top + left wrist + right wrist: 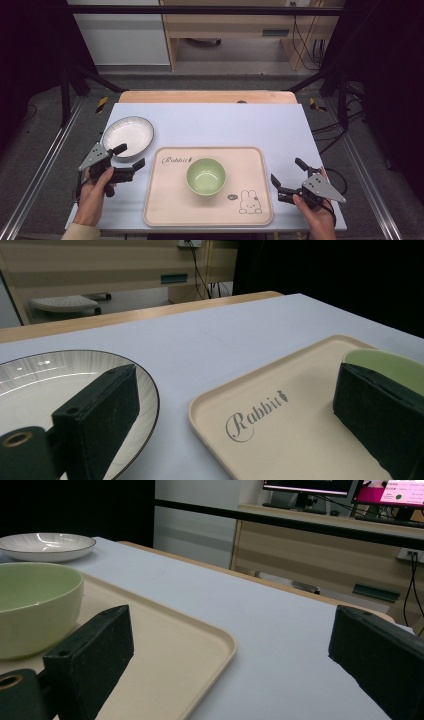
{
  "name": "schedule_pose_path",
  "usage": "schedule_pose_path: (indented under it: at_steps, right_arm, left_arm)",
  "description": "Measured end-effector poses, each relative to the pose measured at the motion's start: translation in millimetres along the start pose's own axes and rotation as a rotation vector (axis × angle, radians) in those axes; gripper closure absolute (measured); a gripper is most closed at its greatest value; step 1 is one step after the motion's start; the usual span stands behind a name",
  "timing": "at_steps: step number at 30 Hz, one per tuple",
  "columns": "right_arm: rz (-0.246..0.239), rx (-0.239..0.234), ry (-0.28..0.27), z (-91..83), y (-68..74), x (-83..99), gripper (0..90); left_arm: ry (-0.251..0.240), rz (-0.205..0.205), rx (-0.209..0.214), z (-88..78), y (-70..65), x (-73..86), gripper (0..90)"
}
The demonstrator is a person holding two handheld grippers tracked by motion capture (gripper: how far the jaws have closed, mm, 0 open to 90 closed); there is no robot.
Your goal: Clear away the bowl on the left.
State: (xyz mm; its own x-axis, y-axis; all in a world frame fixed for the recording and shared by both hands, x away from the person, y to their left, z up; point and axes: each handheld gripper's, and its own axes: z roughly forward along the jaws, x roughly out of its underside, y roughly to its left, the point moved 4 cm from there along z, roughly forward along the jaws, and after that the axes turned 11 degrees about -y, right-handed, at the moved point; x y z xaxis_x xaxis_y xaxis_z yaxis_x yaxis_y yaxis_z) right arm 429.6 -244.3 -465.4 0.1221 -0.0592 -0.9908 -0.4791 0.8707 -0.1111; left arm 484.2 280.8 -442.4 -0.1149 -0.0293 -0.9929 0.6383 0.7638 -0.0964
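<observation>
1. The left gripper (131, 156) hovers at the white plate's (128, 131) near rim, jaws spread wide with nothing between them.
2. The right gripper (287, 174) (equally wide, equally empty) sits right of the beige tray (165, 200).
3. The green bowl (206, 176) stands mid-tray; one left jaw partly hides it in the left gripper view.
4. The table's (225, 125) near edge is cut off.

White table (210, 125): plate (128, 135), beige tray (165, 200) (tray carries bowl)

A pale table (210, 120) with a wooden far edge sits on grey floor (45, 150). At 12 o'clock stands a wooden cabinet (235, 25); black frame bars (200, 10) cross above.
</observation>
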Motion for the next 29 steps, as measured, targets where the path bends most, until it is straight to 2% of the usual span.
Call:
schedule_pose_path:
  at_steps: [13,18,22,25,27,29]
  right_arm:
    - [-0.004,-0.004,0.003,0.7,0.6,0.7,4.5]
    - [-0.003,-0.01,0.008,1.5,1.8,1.4,4.4]
    - [-0.008,-0.015,0.012,2.4,2.2,2.2,4.4]
    - [-0.007,-0.014,0.015,1.8,2.4,2.0,4.4]
    - [-0.003,-0.011,0.011,1.6,2.4,1.5,4.4]
    - [-0.002,-0.011,0.01,1.4,2.3,1.3,4.3]
  left_arm:
    - [-0.008,-0.007,0.019,-1.6,0.5,16.3,4.9]
    - [-0.016,0.035,0.041,-7.3,-3.5,19.7,4.9]
    - [0.01,0.08,0.047,-10.3,-7.2,25.8,4.8]
    - [0.036,0.072,0.06,-10.7,-9.5,31.5,4.7]
    - [0.05,0.083,0.053,-10.6,-9.0,33.2,4.7]
    - [0.054,0.069,0.041,-10.2,-7.9,33.8,4.6]
